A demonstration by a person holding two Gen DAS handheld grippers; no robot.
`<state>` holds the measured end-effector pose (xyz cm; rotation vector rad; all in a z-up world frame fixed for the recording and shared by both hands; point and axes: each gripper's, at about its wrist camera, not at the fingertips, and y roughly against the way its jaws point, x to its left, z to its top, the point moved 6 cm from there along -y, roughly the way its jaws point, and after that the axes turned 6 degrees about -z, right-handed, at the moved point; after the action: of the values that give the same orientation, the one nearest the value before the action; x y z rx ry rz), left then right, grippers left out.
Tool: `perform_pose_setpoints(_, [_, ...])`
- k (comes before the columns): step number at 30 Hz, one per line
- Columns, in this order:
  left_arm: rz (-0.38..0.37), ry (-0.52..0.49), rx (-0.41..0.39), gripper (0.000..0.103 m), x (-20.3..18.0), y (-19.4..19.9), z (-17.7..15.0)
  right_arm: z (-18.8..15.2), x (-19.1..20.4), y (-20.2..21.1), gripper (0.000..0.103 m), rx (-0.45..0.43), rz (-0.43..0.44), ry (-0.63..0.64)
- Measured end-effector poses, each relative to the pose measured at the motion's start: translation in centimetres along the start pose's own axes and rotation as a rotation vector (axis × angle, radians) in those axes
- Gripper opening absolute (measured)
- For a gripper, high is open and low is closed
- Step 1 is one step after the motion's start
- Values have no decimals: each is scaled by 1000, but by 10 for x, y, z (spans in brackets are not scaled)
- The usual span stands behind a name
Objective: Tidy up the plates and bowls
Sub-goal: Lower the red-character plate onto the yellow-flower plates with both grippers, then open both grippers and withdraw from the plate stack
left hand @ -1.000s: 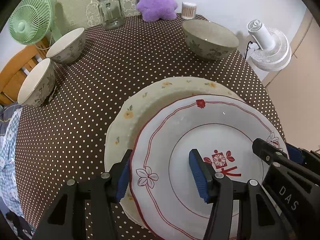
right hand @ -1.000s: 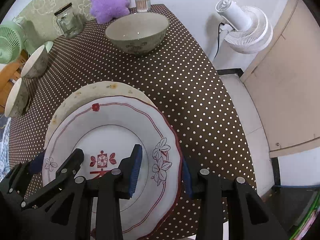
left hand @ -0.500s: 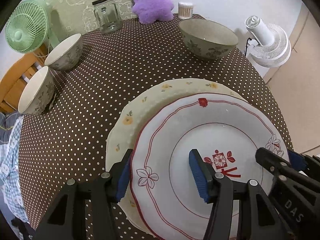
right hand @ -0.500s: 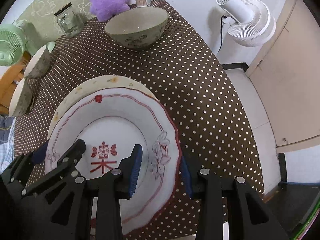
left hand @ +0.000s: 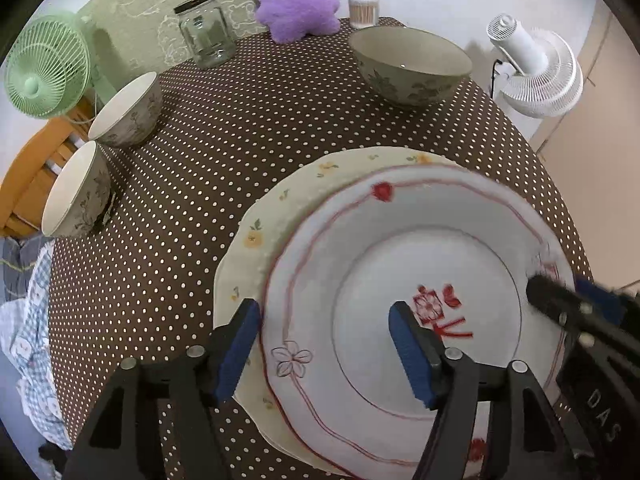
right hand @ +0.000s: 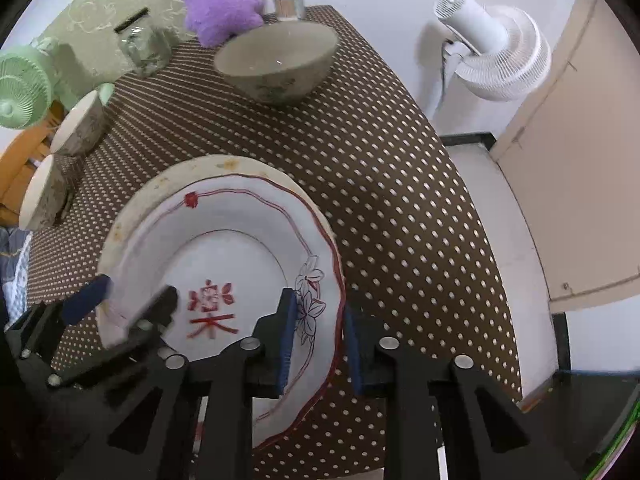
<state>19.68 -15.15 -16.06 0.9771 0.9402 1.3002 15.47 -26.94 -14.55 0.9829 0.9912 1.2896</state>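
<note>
Below both my grippers the dotted brown surface [left hand: 248,128] carries a cream plate [left hand: 256,236] with the red-trimmed white plate [left hand: 360,264] on top. My left gripper [left hand: 326,344] straddles the white plate's left rim, jaws opening, pads clear of it. My right gripper [right hand: 320,344] straddles the opposite rim, jaws closing; contact unclear. Ahead stands the large bowl [left hand: 412,66]; two small bowls [left hand: 124,112] sit far left. "DAS" shows on the right gripper's body.
</note>
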Motion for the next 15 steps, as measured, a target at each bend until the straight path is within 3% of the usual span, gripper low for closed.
perform_pose_setpoints(15, [10,49,-15,75,14,7,5,13,9,-11,25,10,22,13])
